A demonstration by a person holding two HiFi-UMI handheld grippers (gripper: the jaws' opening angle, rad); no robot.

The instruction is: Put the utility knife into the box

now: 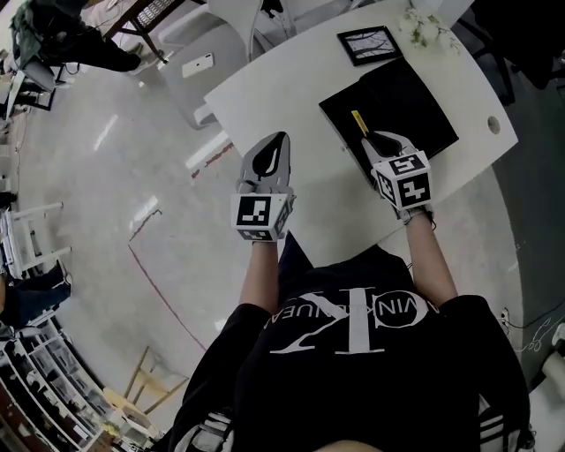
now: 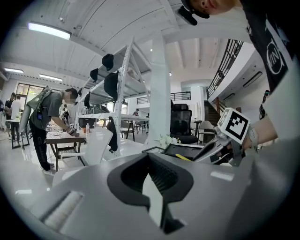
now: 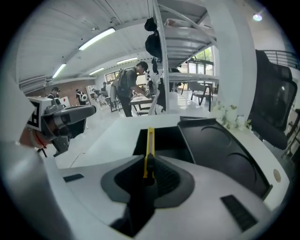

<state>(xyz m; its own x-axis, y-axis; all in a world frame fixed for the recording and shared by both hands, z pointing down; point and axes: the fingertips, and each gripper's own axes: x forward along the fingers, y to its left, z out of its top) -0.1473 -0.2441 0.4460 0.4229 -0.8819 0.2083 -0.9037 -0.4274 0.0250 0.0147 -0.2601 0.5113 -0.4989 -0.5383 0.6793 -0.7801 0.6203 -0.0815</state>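
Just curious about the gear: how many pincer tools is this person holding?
2. The left gripper hangs shut above the table; the right gripper grips the utility knife over the black box.

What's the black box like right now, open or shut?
Open. The right gripper view shows the box with its dark hollow exposed and its lid laid flat beside it.

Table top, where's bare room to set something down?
Bare white table lies left of the black box, up to the left gripper. Far end crowded: picture frame, flowers, right gripper holding utility knife over box.
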